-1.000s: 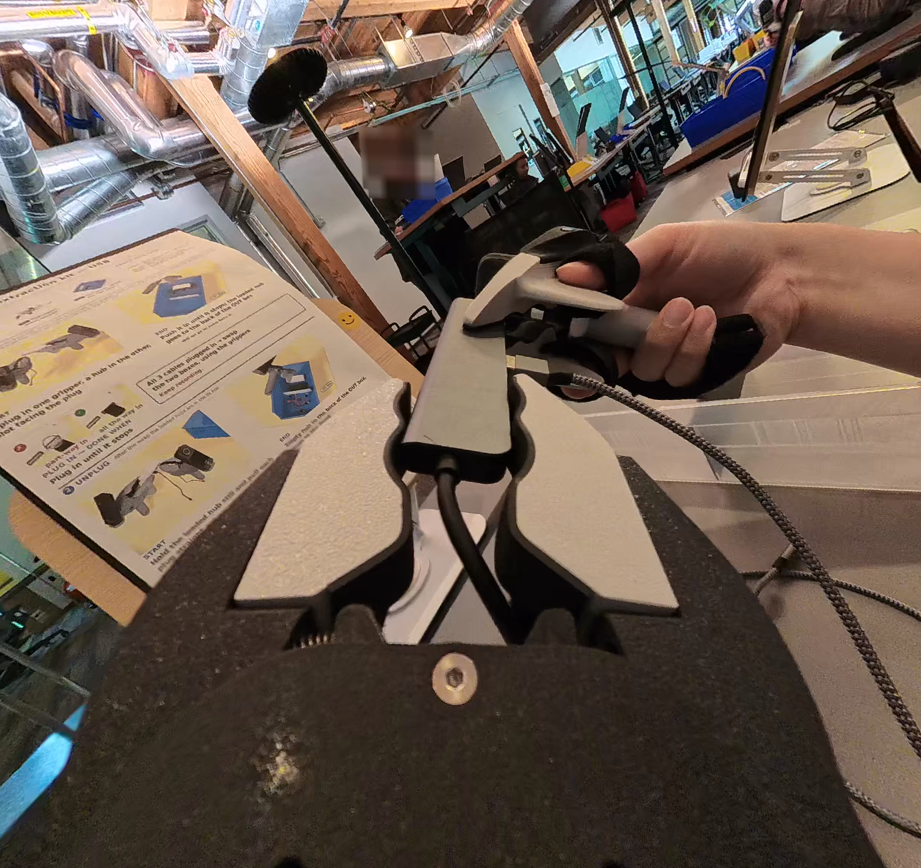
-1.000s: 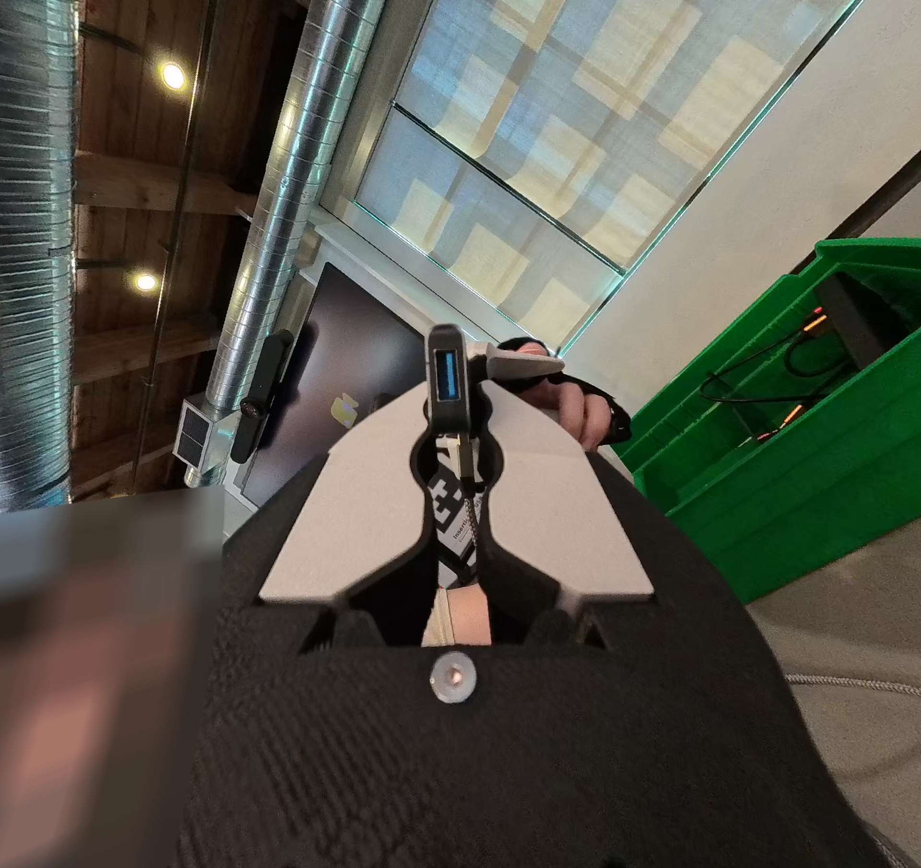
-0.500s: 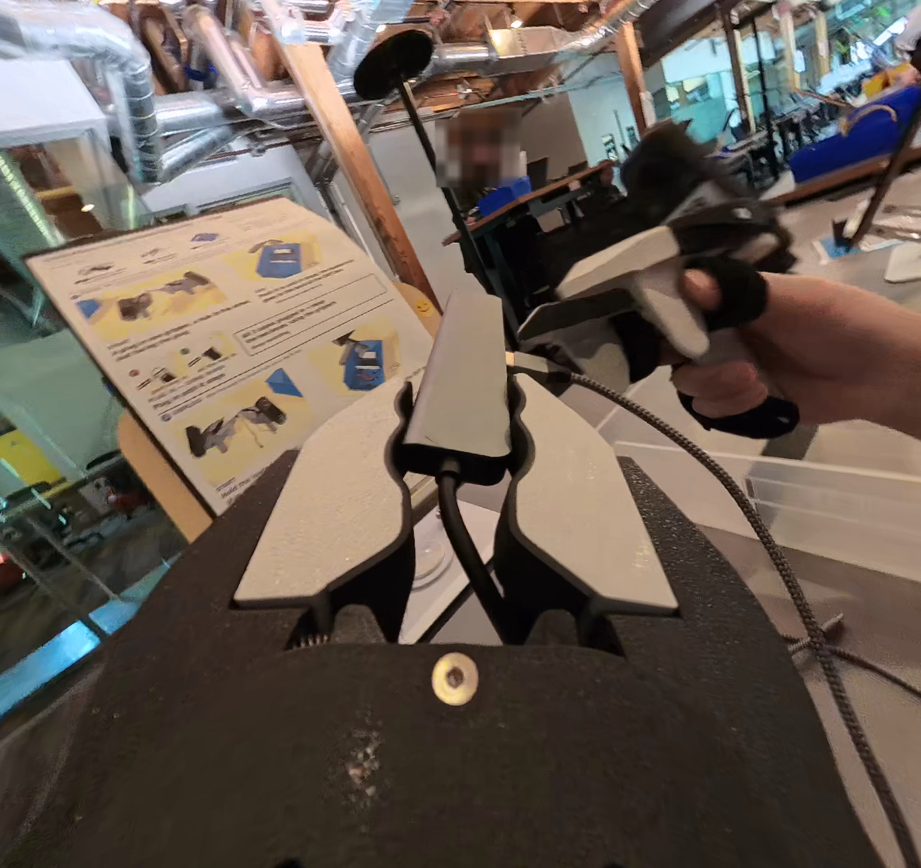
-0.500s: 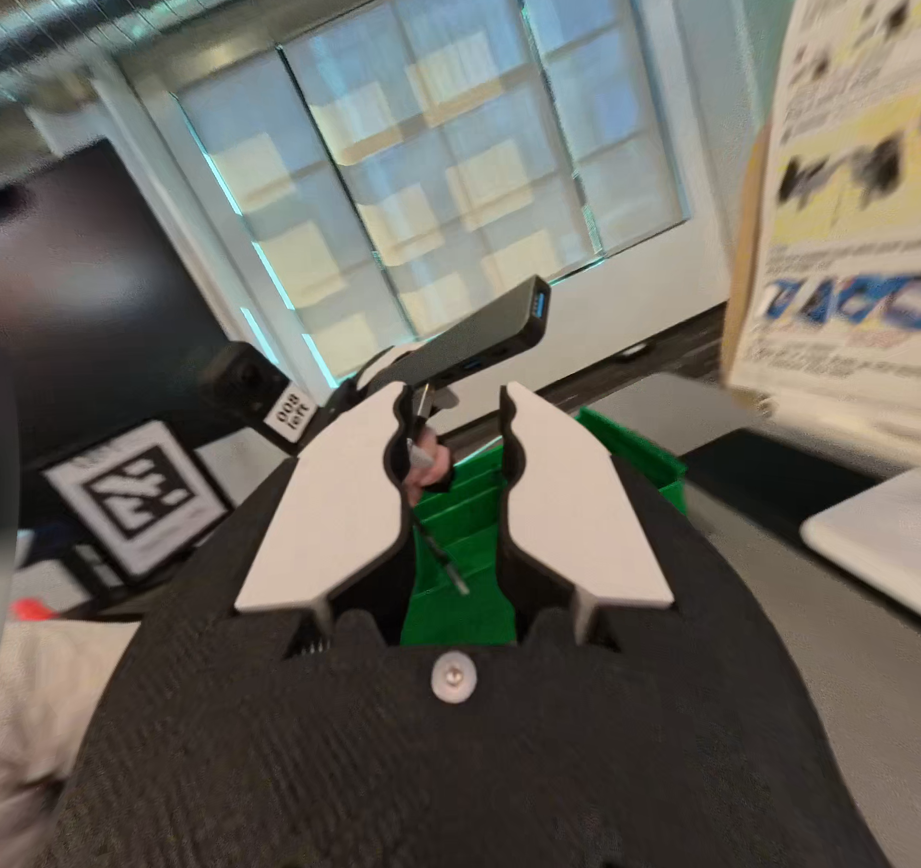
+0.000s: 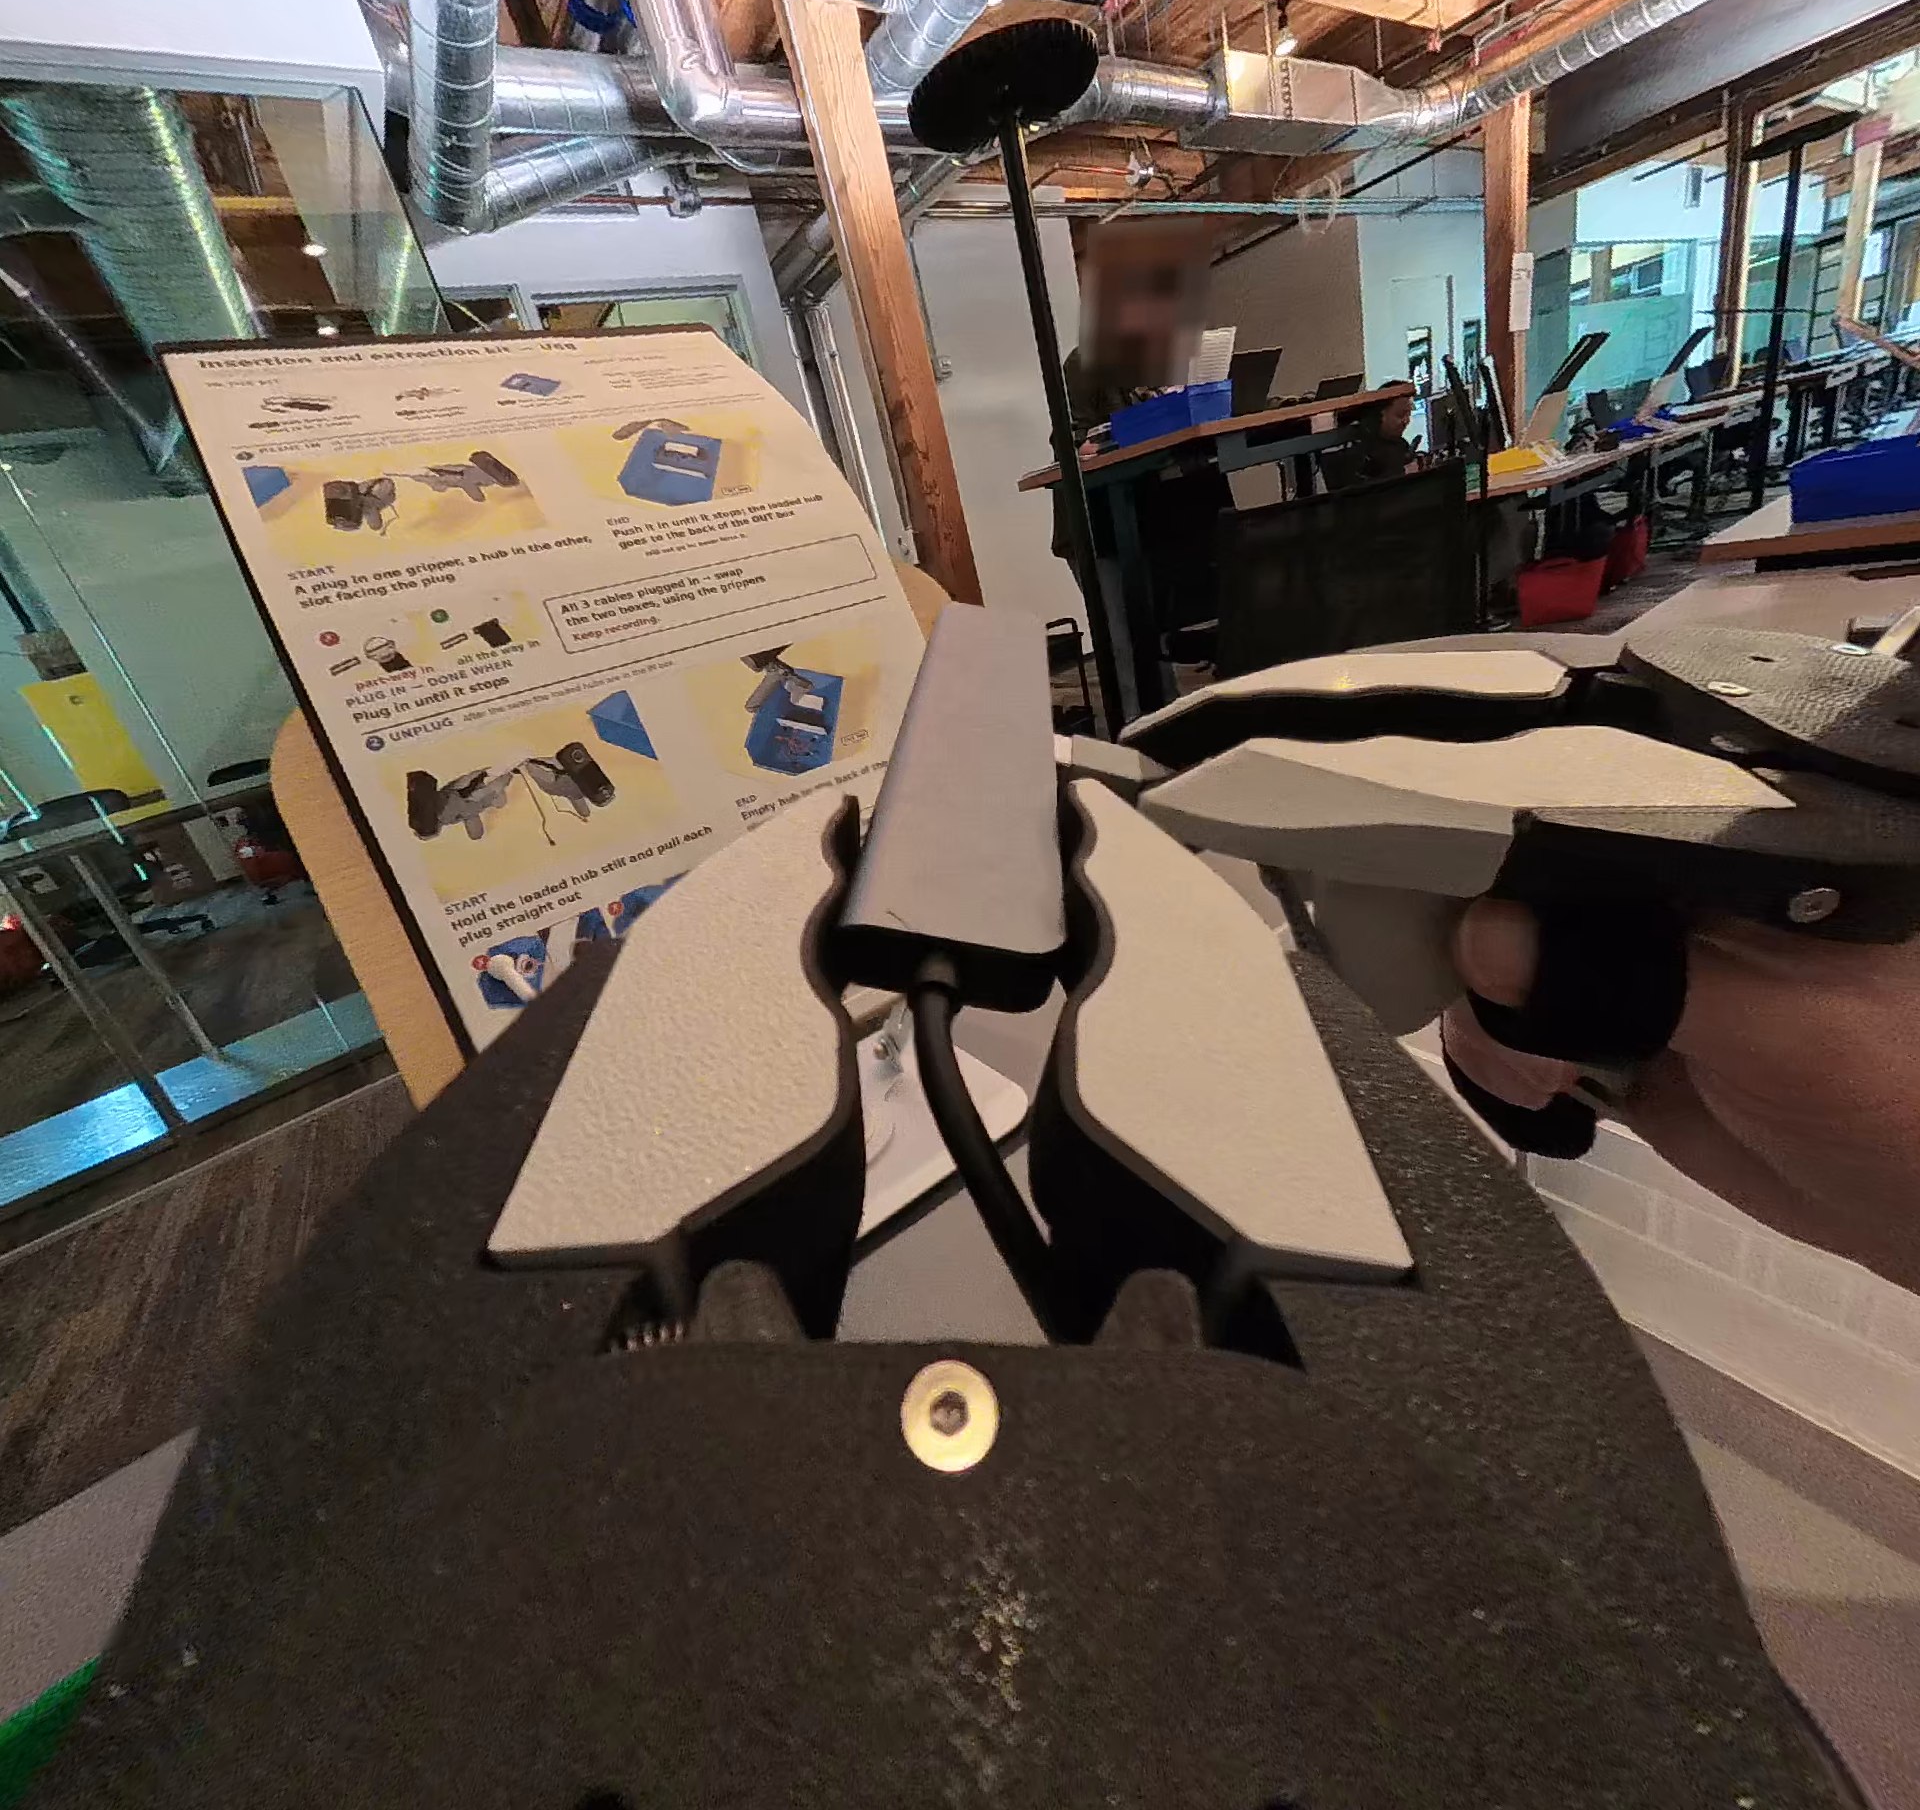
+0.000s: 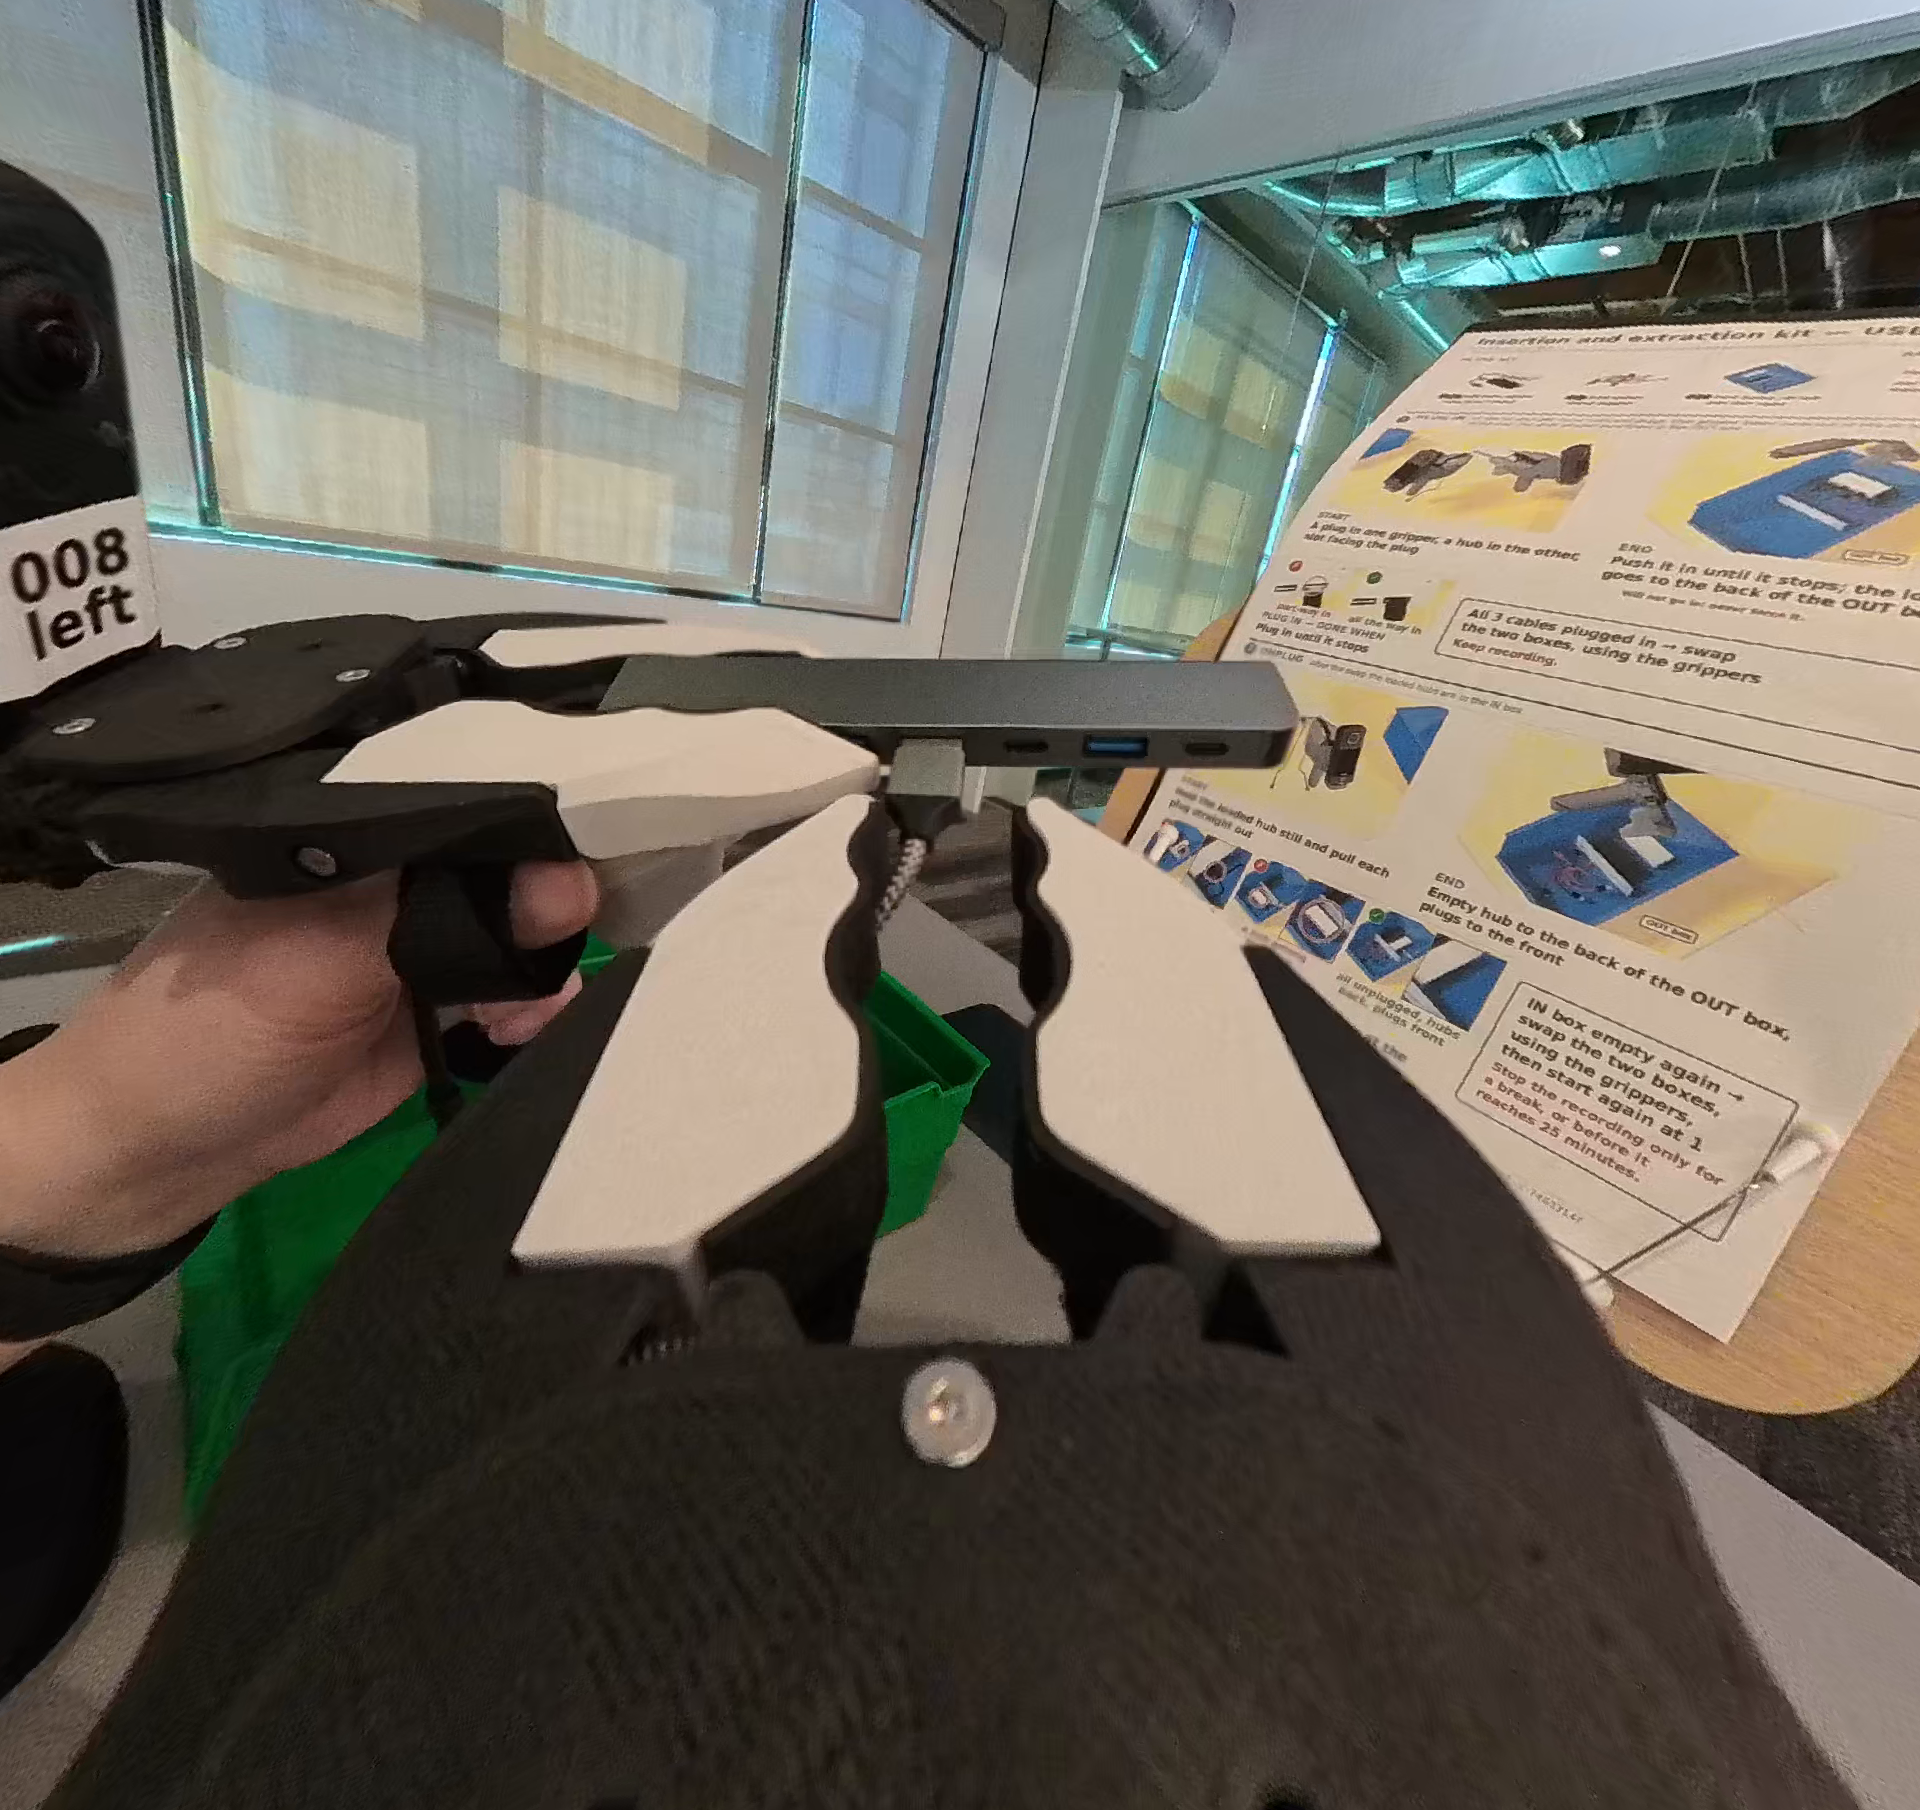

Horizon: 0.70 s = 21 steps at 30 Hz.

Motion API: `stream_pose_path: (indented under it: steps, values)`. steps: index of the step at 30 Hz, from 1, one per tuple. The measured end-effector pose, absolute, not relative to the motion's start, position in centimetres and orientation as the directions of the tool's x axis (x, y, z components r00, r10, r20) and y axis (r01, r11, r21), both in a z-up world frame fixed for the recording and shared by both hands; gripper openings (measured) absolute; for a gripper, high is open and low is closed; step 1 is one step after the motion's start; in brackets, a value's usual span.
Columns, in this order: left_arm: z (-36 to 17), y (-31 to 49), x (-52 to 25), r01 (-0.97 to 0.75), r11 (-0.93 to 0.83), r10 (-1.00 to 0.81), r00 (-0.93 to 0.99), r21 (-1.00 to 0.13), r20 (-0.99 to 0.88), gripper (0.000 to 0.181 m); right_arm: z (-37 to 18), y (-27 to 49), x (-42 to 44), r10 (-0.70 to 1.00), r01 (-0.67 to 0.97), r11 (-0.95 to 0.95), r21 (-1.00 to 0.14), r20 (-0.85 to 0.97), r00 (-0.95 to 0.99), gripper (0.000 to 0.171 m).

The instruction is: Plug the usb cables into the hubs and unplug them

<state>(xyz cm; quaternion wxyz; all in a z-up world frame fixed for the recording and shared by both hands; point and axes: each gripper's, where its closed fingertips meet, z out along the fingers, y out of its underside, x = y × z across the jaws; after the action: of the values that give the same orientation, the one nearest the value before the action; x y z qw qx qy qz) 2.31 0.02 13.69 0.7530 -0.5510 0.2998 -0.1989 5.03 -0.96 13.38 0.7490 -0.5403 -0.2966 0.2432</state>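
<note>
My left gripper [image 5: 961, 825] is shut on the cable end of a slim grey USB hub [image 5: 961, 721], which points up and away. In the right wrist view the hub [image 6: 1039, 695] lies level, its port row facing me. A grey USB plug [image 6: 928, 768] with a braided cable sits in the port nearest the left gripper [image 6: 623, 721]. My right gripper [image 6: 945, 810] is open, its fingertips on either side of the plug and just below it, and the cable hangs down between the fingers. In the left wrist view the right gripper [image 5: 1132, 758] reaches in from the right to the hub's side.
A tilted instruction poster on a wooden board [image 5: 520, 617] stands behind the hub and also shows in the right wrist view [image 6: 1558, 721]. A green bin [image 6: 914, 1085] lies below the grippers. A black pole with a disc top [image 5: 1003, 87] rises behind. A person and desks are farther back.
One second ago my right gripper was shut on the plug at the hub. It has opened, drawn off, and come back with open fingers around the plug. The left gripper has swung the hub round, still shut on it.
</note>
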Motion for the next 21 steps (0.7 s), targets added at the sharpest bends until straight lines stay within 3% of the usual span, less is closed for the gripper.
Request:
stream_pose_path:
  steps: [21]
  values:
    - [12.82, 0.24, 3.22, -0.087, 0.315, -0.6, 0.753, -0.945, -0.269, 0.036, 12.71, -0.52, 5.08, 0.602, -0.03, 0.255, -0.966, 0.135, 0.787, 0.015]
